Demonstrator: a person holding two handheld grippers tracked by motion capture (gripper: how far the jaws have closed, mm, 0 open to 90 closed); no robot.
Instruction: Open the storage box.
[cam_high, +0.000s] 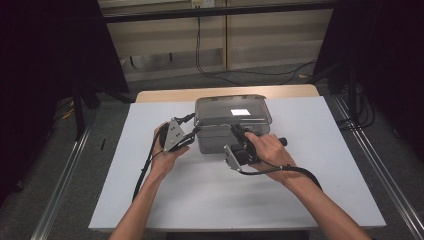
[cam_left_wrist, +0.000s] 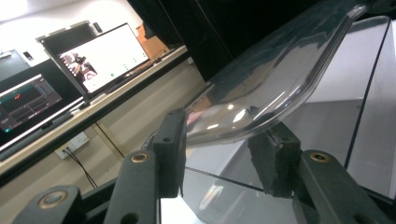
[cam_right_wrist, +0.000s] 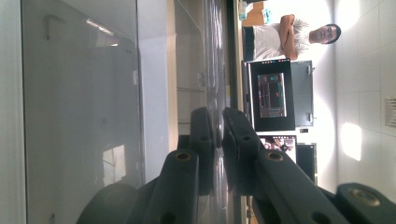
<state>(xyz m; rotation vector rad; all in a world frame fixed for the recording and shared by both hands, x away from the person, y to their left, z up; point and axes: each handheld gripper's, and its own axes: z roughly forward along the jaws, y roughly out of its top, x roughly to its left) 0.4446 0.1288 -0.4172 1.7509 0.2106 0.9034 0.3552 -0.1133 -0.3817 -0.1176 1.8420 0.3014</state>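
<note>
White tabletop (cam_high: 150, 200): left hand-held gripper (cam_left_wrist: 219, 154) half-open around lid (cam_left_wrist: 271, 88); right hand-held gripper (cam_right_wrist: 217, 140) clamps container wall (cam_right_wrist: 212, 70).

clear lid (cam_left_wrist: 261, 88) cut off, box interior unclear

The lidded box (cam_high: 227, 131) stands on the table (cam_high: 150, 200), toward its far edge and near the middle. My left gripper (cam_high: 192, 134) sits just left of the box, with the lid's (cam_left_wrist: 275, 79) edge between its fingers (cam_left_wrist: 170, 140). My right gripper (cam_high: 235, 131) comes in from the box's near right side, its fingers (cam_right_wrist: 201, 140) closed on the box's wall (cam_right_wrist: 79, 116). Behind the table, cables (cam_high: 240, 72) lie across the floor (cam_high: 165, 82).
</note>
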